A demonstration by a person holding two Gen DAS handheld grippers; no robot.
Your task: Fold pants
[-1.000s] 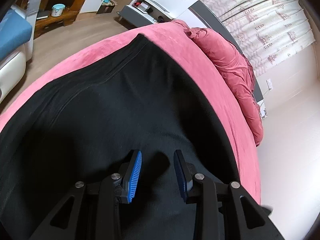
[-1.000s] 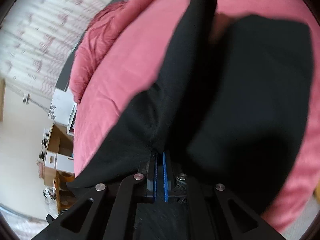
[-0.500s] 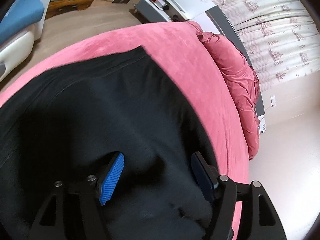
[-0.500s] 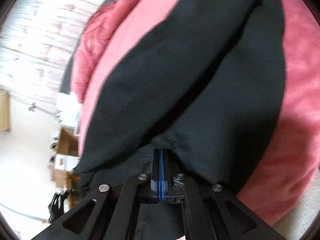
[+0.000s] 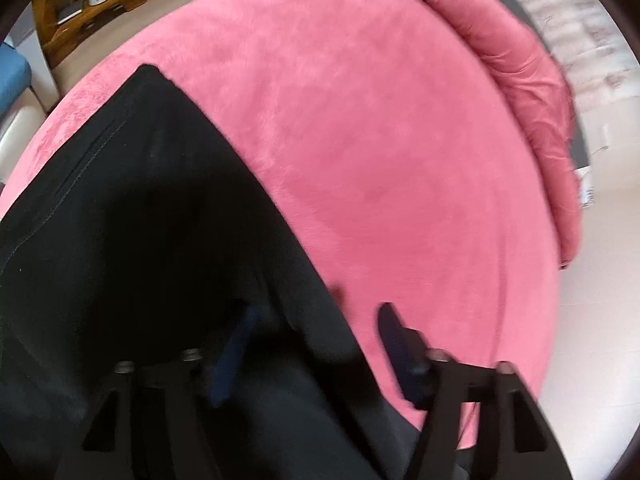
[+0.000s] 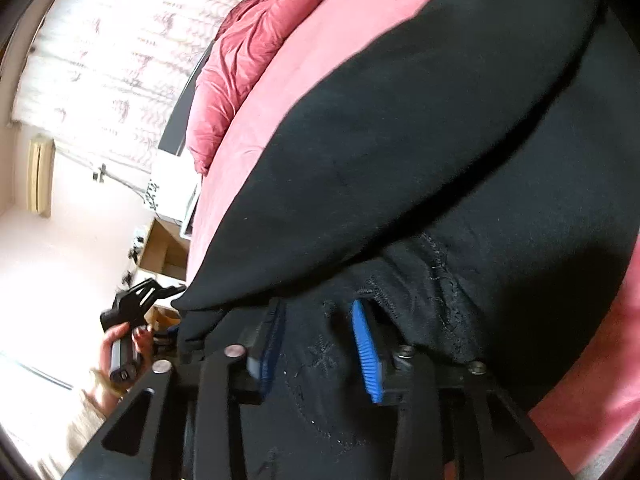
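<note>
Black pants [image 5: 132, 220] lie folded lengthwise on a pink bed [image 5: 380, 140]. My left gripper [image 5: 316, 344] is open wide, low over the pants' right edge; its left pad sits over black cloth, its right finger over pink cover. In the right wrist view the pants [image 6: 420, 152] fill the middle, one layer laid over the other. My right gripper [image 6: 320, 344] is open, its blue pads [image 6: 366, 354] apart with stitched seam cloth lying loose between them. The left gripper in a hand [image 6: 132, 312] shows at the left.
A rumpled pink duvet [image 5: 532, 92] lies along the bed's far side by patterned curtains [image 6: 120, 60]. A wooden shelf [image 5: 92, 12] and a blue chair [image 5: 12, 76] stand beyond the bed. A cardboard box [image 6: 164, 248] is on the floor.
My right gripper has opened and let go of the pants, which now lie flat. My left gripper has opened wider and shifted right to the pants' edge.
</note>
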